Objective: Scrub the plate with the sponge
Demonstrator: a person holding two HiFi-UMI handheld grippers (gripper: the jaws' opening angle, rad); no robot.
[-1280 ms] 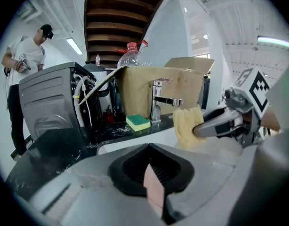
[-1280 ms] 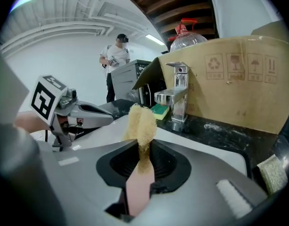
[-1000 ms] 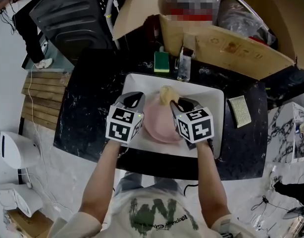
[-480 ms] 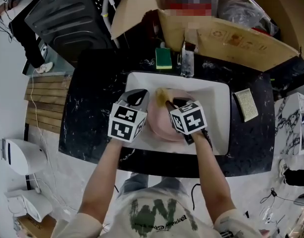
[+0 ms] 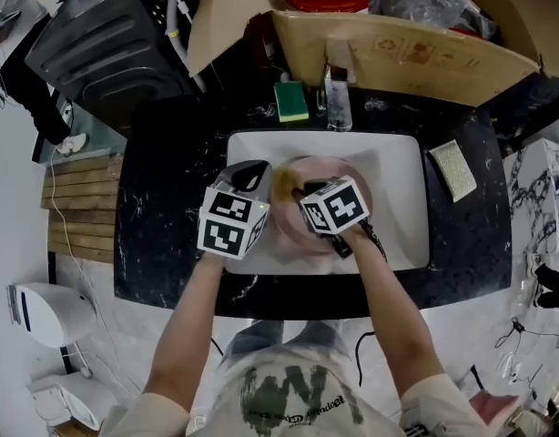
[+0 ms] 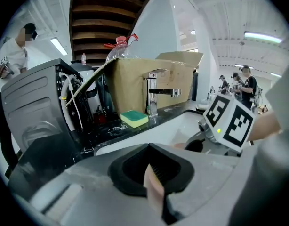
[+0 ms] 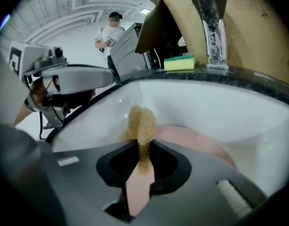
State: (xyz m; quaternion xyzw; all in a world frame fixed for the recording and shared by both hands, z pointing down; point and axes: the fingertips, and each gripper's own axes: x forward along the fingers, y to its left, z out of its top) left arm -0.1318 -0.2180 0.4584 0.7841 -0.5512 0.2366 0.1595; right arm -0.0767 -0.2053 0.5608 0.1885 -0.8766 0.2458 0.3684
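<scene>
Mid-scrub imo. I've got R gripper (image 5: 296, 189) clamped on sponge (image 7: 140, 124), working left part of pink plate (image 5: 354, 177) in sink (image 5: 400, 157). L gripper (image 5: 250, 177) pinches plate rim. Cleanliness unclear, rest prob left.

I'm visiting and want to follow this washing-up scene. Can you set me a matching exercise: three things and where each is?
1 pink plate
2 tan sponge
3 green sponge

A on the counter beside the tap
B in the right hand-held gripper
C in the sink, rim in the left hand-held gripper

Pairs: 1-C, 2-B, 3-A
</scene>
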